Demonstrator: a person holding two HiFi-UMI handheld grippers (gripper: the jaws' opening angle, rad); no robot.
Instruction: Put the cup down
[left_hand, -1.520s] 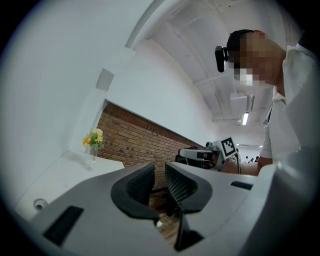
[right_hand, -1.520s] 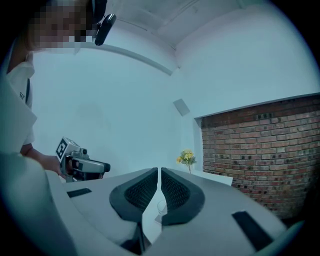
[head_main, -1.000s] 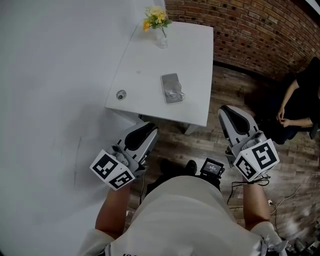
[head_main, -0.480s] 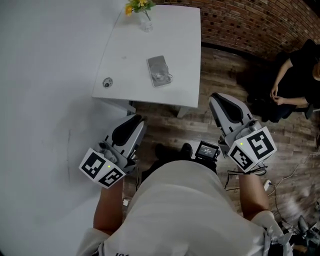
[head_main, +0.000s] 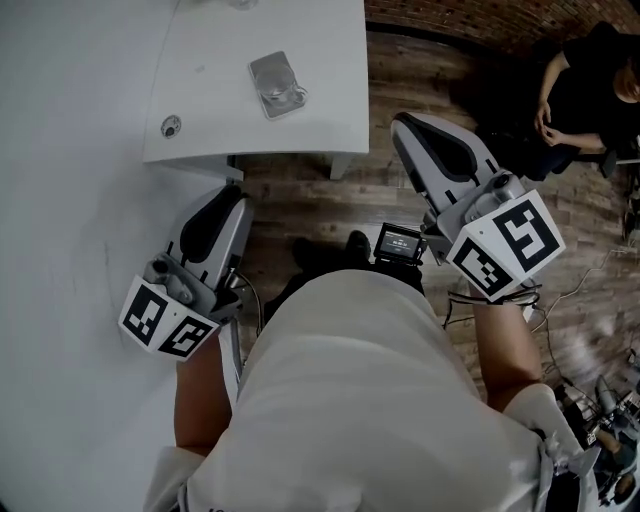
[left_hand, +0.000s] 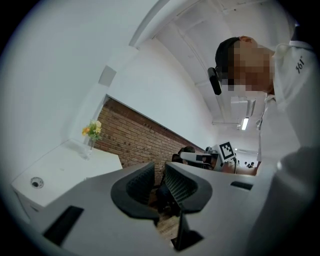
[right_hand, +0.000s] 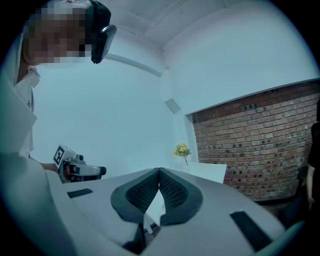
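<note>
**Spotter:** How do the two stand?

**Me:** The left hand-held gripper (left_hand: 160, 172) has its jaws drawn in, with only a sliver between the ribbed pads and nothing in that sliver. The right hand-held gripper (right_hand: 159, 175) is closed too. Its tips meet in a point, and it is empty.

**Spotter:** Where are they?

**Me:** Both hang over the wood floor (head_main: 320, 200) on the near side of the desk (head_main: 320, 110). There is one on each side of the wearer's white shirt (head_main: 350, 400), and neither touches anything. The left one points toward the desk's near edge. The right one stands off to the right of the desk's near corner.

**Spotter:** And the cup?

**Me:** I see it in neither hand-held gripper. On the desk there is a flat grey piece (head_main: 275, 85) with something clear on it. To its left, near the edge, sits a small round thing (head_main: 171, 126) — both are too small for me to say which, if either, is the cup. Both lie well apart from the two hand-held grippers.

**Spotter:** What else is around?

**Me:** A vase of yellow flowers (left_hand: 91, 131) stands at the desk's far end, with a brick wall (right_hand: 260, 145) behind it. There is a small screen (head_main: 398, 241) at the wearer's waist. A person in black (head_main: 585, 90) sits off to the right.
</note>
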